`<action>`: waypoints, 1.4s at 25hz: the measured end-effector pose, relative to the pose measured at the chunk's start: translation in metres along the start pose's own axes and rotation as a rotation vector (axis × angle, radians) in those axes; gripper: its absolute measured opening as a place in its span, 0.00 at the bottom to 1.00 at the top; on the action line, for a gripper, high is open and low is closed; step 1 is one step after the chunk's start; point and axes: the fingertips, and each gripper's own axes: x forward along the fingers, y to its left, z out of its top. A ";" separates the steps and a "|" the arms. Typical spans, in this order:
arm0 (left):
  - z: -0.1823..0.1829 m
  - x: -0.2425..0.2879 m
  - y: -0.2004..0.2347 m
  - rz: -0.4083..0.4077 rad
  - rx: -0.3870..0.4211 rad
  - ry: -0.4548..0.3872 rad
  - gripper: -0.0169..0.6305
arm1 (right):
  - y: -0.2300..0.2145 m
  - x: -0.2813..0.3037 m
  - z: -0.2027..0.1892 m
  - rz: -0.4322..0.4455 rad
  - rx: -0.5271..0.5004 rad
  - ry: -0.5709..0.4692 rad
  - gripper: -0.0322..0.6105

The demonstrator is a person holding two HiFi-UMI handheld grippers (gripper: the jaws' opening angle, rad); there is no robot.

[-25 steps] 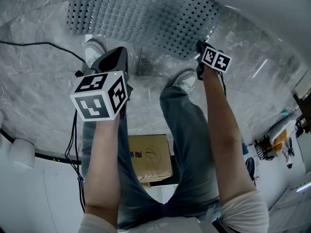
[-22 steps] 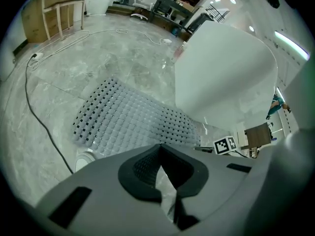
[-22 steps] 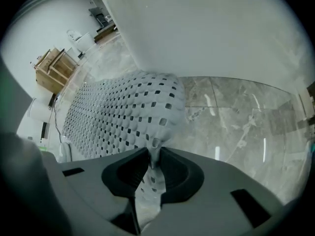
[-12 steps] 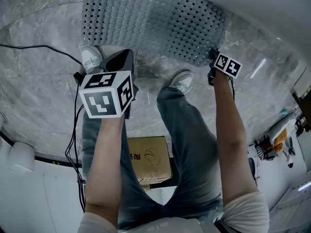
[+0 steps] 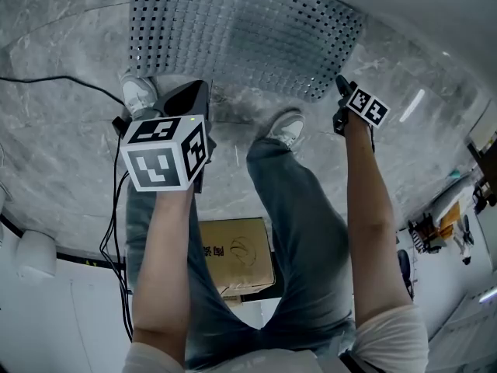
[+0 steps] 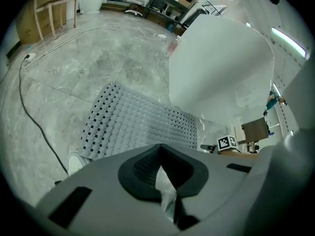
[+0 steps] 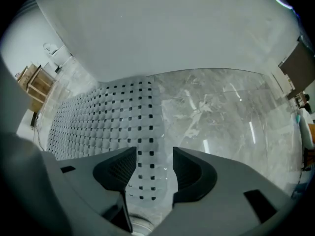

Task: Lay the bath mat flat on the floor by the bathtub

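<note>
Right gripper [image 7: 153,163]: jaws apart, just been opening; near-right corner of bath mat [image 7: 98,117] between them, unpressed. Left gripper [image 6: 160,176]: clamped shut on pale strip, likely mat's near edge. Mat spread on floor [image 7: 221,112] beside bathtub [image 7: 172,28]. Risk: pulling left while clamped drags or buckles mat; freed corner may curl.

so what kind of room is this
Most likely a bathroom: a white bathtub stands beside a grey perforated bath mat lying on a marble-look tiled floor.
</note>
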 end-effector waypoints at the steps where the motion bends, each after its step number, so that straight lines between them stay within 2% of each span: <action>1: 0.000 0.001 -0.001 0.000 0.003 -0.001 0.05 | -0.005 -0.001 0.007 -0.015 0.009 -0.032 0.43; 3: 0.001 0.002 -0.003 0.002 0.011 -0.007 0.05 | -0.010 -0.001 0.027 -0.023 0.016 -0.110 0.34; 5: -0.004 0.002 -0.005 0.002 0.021 0.003 0.05 | -0.007 0.002 0.041 -0.003 -0.002 -0.160 0.32; 9: 0.001 -0.001 -0.004 0.008 0.027 -0.002 0.05 | 0.004 0.022 0.053 0.025 -0.077 -0.140 0.18; 14: 0.009 -0.007 0.003 0.020 0.032 -0.027 0.05 | 0.012 0.053 0.038 0.028 -0.038 -0.051 0.17; 17: 0.008 -0.014 0.013 0.030 0.026 -0.033 0.05 | 0.012 0.061 0.030 0.015 -0.035 -0.043 0.15; 20: 0.010 -0.026 0.025 0.042 -0.013 -0.050 0.05 | 0.015 0.060 0.029 -0.018 -0.071 -0.013 0.12; 23: 0.008 -0.031 0.030 0.040 -0.043 -0.060 0.05 | 0.027 0.051 0.038 -0.095 -0.151 -0.012 0.11; 25: 0.004 -0.034 0.033 0.035 -0.061 -0.066 0.05 | 0.058 0.044 0.051 -0.097 -0.226 -0.063 0.11; 26: 0.002 -0.037 0.035 0.034 -0.068 -0.068 0.05 | 0.083 0.042 0.055 -0.067 -0.267 -0.088 0.11; 31: -0.010 -0.045 0.055 0.026 -0.117 -0.063 0.05 | 0.260 0.037 0.057 0.247 -0.457 -0.164 0.10; 35: -0.009 -0.060 0.086 0.022 -0.182 -0.084 0.05 | 0.383 0.032 0.030 0.449 -0.486 -0.179 0.09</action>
